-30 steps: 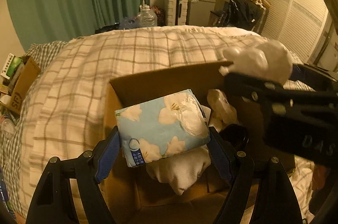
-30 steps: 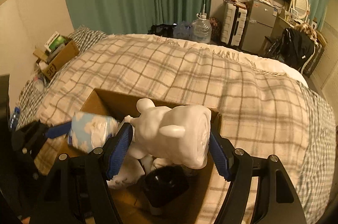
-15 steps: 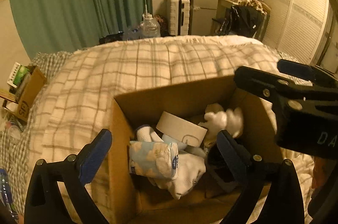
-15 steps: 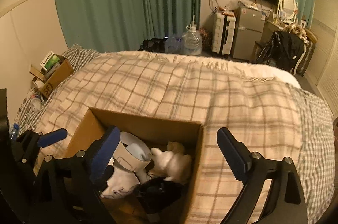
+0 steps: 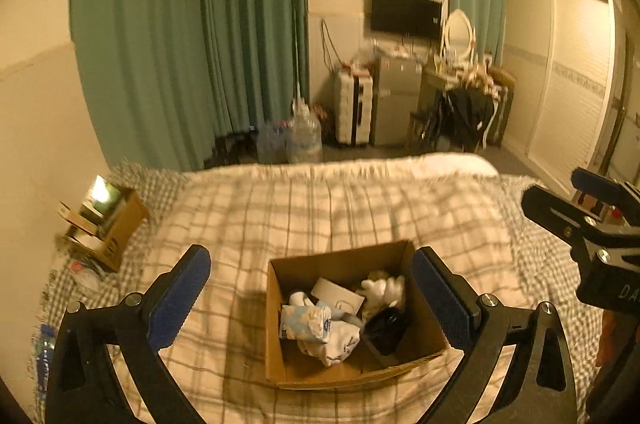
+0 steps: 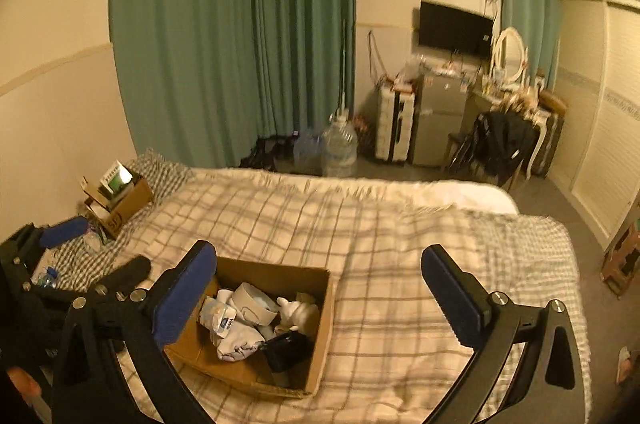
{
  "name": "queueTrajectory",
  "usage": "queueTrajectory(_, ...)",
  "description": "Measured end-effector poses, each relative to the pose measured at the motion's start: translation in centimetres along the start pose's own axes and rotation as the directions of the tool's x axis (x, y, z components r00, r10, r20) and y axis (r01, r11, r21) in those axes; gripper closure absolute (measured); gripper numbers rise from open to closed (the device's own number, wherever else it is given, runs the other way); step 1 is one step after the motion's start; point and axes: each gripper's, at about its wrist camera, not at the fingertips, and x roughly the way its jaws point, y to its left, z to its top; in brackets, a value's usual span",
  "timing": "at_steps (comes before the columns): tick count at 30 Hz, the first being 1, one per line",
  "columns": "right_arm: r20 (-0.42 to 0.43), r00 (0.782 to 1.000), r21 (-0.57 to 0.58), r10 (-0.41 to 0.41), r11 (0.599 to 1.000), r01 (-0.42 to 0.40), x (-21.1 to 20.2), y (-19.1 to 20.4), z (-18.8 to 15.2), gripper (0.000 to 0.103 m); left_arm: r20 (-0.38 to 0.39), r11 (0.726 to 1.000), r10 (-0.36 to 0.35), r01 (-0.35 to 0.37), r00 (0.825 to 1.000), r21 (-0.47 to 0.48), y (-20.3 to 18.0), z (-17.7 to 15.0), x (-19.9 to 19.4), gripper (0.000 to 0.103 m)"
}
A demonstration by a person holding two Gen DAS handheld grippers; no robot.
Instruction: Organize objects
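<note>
Both the left gripper (image 5: pixel 310 290) and the right gripper (image 6: pixel 320 288) are held spread wide with nothing between the fingers. Below them, the tissue pack (image 5: pixel 306 320) and white figurine (image 5: pixel 380 290) are seen lying inside the cardboard box (image 5: pixel 276 344), which is set on the plaid blanket (image 5: pixel 320 212). Green curtains (image 5: pixel 192 31) are seen beyond.
</note>
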Motion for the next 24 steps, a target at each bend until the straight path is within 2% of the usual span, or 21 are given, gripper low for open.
queueTrajectory(7, 0.049, 0.999, -0.014, -0.022, 1.000, 0.023, -6.5, -0.5, -0.8, 0.000, 0.101, 1.000, 0.007, -0.005, 0.995, -0.020, -0.3, -0.6, -6.4, 0.000)
queueTrajectory(13, 0.054, 0.998, 0.040, -0.030, 0.999, 0.027, -9.9, -0.4, -4.6, 0.000, 0.150, 0.998, 0.001, 0.009, 0.989, -0.064, -0.3, -3.4, -9.0, 0.000)
queueTrajectory(18, 0.041, 0.999, 0.037, -0.035, 0.999, 0.033, -9.3, 0.3, -8.2, 0.000, 0.177, 0.995, 0.027, -0.010, 0.984, -0.095, -0.4, -6.6, -9.3, 0.000)
queueTrajectory(24, 0.050, 0.997, -0.065, -0.052, 0.996, 0.055, -6.0, 1.6, -12.2, 0.000, 0.159, 0.993, 0.066, -0.050, 0.985, -0.103, -0.5, -10.6, -6.9, 0.000)
